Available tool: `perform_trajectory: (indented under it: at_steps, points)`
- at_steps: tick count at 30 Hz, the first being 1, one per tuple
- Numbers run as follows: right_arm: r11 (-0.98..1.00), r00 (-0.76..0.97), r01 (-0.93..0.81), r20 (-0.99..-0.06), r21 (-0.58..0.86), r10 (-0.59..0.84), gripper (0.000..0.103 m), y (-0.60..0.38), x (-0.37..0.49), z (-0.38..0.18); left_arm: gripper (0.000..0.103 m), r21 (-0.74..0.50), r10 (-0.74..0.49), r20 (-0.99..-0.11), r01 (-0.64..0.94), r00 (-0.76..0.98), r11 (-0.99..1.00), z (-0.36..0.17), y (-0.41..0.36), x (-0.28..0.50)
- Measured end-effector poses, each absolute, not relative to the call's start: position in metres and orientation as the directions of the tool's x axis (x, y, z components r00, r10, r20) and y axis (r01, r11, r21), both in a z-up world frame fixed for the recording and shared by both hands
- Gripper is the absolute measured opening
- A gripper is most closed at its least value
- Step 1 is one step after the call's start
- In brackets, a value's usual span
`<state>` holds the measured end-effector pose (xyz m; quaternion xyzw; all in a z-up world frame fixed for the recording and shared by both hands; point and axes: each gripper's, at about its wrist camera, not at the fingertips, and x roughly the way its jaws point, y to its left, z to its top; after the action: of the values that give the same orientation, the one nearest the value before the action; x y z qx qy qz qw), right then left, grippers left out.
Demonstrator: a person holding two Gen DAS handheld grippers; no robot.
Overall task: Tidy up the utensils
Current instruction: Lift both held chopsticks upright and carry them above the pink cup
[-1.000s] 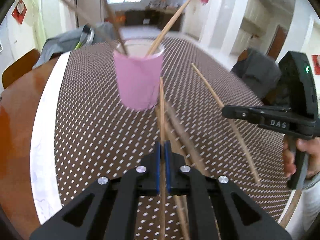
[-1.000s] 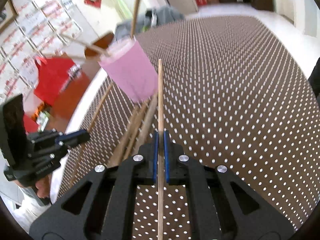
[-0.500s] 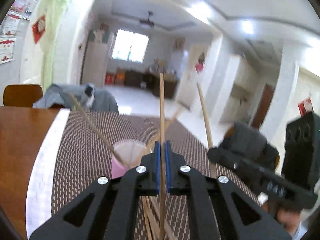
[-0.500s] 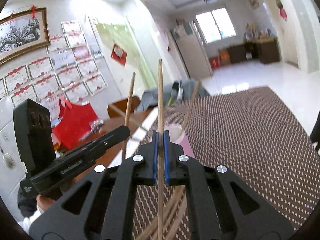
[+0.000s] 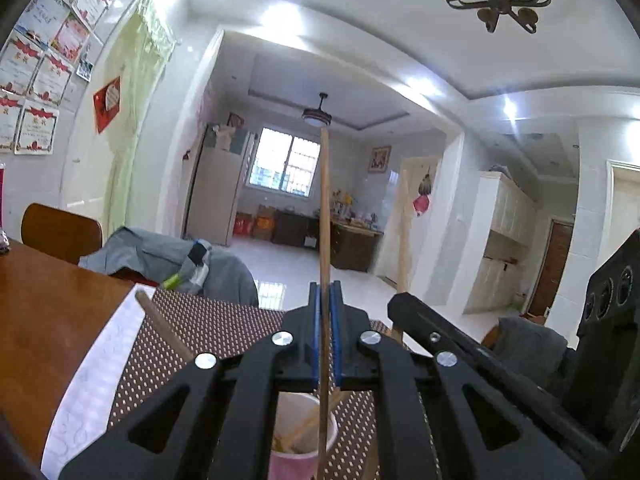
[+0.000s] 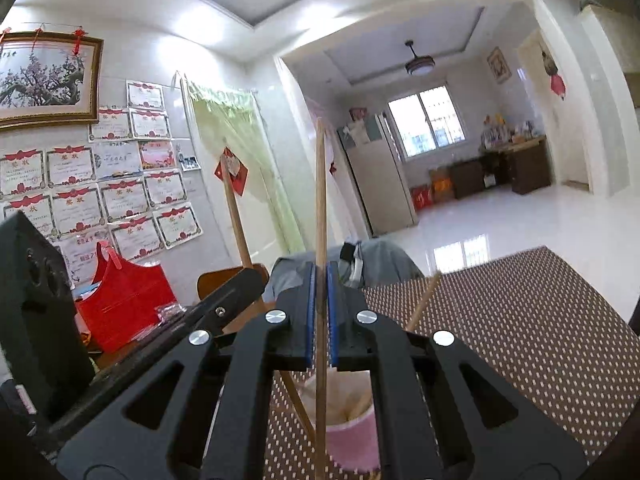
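1. I have a chopstick in each hand: my left gripper (image 5: 326, 336) has its jaws clamped on one wooden chopstick (image 5: 324, 216), and my right gripper (image 6: 319, 320) has its jaws clamped on another chopstick (image 6: 320, 200). Both sticks stand upright, pointing at the ceiling.

2. The pink cup (image 5: 298, 444) sits on the dotted brown placemat (image 5: 208, 336) on the counter (image 5: 44, 320), right below both pairs of jaws. It already holds several chopsticks, one leaning out to the side (image 6: 424, 296).

3. My read: this is the drop-in step, with both sticks poised over the cup's mouth.

4. Next, I judge, I lower each stick's bottom end inside the rim, then ease the jaws apart. The two grippers sit close together, so they could knock each other or the leaning sticks.

5. Against a second ago: then both sticks lay nearly flat, aimed across the placemat at the cup ahead. Now they are swung upright, the cup is underneath me, and the room fills the view.
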<state>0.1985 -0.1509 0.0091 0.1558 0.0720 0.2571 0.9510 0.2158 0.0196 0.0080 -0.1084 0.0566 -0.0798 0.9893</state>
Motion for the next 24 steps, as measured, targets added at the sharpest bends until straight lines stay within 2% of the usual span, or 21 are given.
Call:
perform_trajectory:
  at_steps: [8, 11, 18, 24]
  points:
    - [0.820, 0.877, -0.458, 0.025, 0.343, 0.479, 0.006, -0.143, 0.214, 0.016, 0.005, -0.226, -0.137, -0.011, 0.131, 0.990, 0.965, 0.016, 0.026, 0.216]
    - [0.826, 0.896, -0.436, 0.084, 0.357, 0.436, 0.006, -0.146, 0.215, 0.011, 0.005, -0.251, -0.123, -0.029, 0.111, 0.992, 0.961, 0.010, 0.030, 0.224]
    - [0.838, 0.908, -0.411, 0.079, 0.360, 0.412, 0.006, -0.147, 0.226, 0.004, 0.005, -0.259, -0.112, -0.012, 0.105, 0.994, 0.960, 0.004, 0.036, 0.231]
    - [0.832, 0.906, -0.406, 0.047, 0.378, 0.420, 0.006, -0.149, 0.232, -0.005, 0.005, -0.176, -0.109, -0.026, 0.102, 0.994, 0.979, 0.005, 0.020, 0.226]
